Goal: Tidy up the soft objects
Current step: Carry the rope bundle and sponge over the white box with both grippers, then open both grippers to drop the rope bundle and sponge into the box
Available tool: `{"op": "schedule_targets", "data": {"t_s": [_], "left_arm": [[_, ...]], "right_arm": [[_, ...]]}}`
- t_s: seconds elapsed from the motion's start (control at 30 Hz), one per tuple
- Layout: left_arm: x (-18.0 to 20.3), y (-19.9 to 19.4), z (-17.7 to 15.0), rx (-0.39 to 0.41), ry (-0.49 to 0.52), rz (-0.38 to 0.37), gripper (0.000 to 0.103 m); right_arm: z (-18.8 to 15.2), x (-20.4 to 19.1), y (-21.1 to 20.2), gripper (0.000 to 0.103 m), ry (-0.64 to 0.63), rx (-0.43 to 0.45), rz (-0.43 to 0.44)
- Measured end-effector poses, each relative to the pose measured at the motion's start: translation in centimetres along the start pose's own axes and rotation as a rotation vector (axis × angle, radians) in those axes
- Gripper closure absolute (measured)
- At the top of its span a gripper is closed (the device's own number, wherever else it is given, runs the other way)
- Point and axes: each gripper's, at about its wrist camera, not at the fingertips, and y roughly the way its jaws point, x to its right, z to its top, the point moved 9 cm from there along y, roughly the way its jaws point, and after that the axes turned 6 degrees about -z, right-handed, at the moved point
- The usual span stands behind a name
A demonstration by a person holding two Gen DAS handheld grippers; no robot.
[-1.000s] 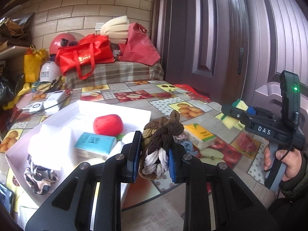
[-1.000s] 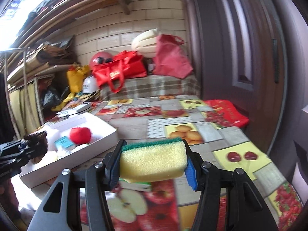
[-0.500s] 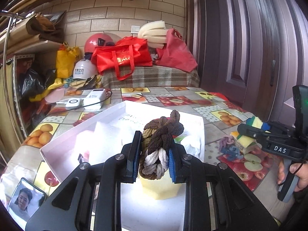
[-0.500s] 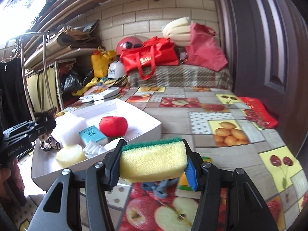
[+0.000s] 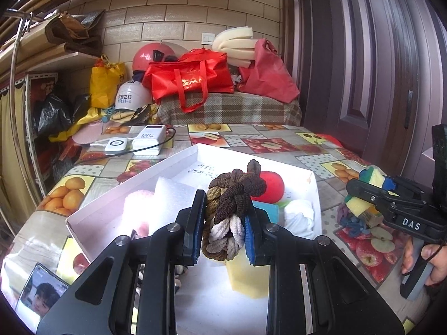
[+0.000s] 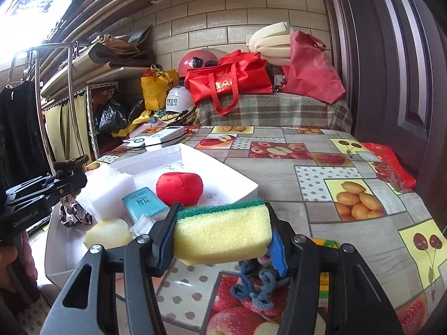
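Sponge (image 6: 223, 231) stays pinched in right gripper (image 6: 223, 240), now nearer the box (image 6: 240, 187); left gripper (image 5: 223, 223) still clamps the braid (image 5: 232, 203).

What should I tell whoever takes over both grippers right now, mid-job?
Left gripper: shut on the braided hair ties, held above the white box.
Right gripper: shut on the yellow sponge, over the table beside the box, above the blue yarn piece.
Already in the box: red plush apple, blue packet, white foam block, pale yellow sponge, patterned scrunchie.
Left to do: drop the hair ties in, then the sponge, then likely collect the yarn piece and the yellow packet under the right gripper.
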Motion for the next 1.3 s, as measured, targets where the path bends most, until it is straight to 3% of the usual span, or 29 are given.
{"op": "schedule_targets", "data": {"t_s": [0.13,0.23,0.4,0.57,0.67,0.9,1.07,1.17,1.23,1.27,1.3], "left_arm": [[-1.1,0.5,0.4,0.008,-0.012,0.027,0.080],[-2.2,1.6,0.5,-0.016,-0.018,0.054,0.080],[-4.8,3.8,0.2,-0.084,-0.101,0.059,0.080],[-6.4,4.5,0.3,-0.093,-0.158,0.065,0.080],[-5.9,4.0,0.7,-0.067,-0.127,0.083,0.080],[-3.1,3.9,0.9,-0.055,0.059,0.155,0.079],[-3.5,4.0,0.8,-0.064,0.054,0.175,0.078],[-3.8,3.9,0.9,-0.057,0.048,0.198,0.068],[-4.1,3.5,1.1,-0.038,0.041,0.217,0.057],[-4.2,3.1,1.2,-0.017,0.034,0.226,0.041],[-4.3,2.9,1.4,-0.005,0.028,0.227,0.011]], "right_arm": [[0.9,-3.0,0.3,0.047,-0.076,0.060,0.041],[1.2,-4.8,1.3,0.047,-0.104,0.054,0.079],[1.3,-6.3,5.0,0.047,-0.088,-0.044,0.117],[1.3,-6.2,8.0,0.047,-0.056,-0.122,0.097],[1.7,-5.8,8.6,0.047,-0.039,-0.114,0.065],[1.9,-4.7,9.8,0.047,0.005,-0.135,0.034],[2.2,-5.7,9.1,0.045,-0.049,-0.103,0.026],[2.4,-6.2,8.9,0.044,-0.081,-0.087,0.019],[2.5,-6.2,9.0,0.032,-0.086,-0.085,0.019],[2.5,-6.1,9.0,0.017,-0.082,-0.085,0.016],[2.6,-6.1,8.9,0.016,-0.077,-0.081,0.014]]}}
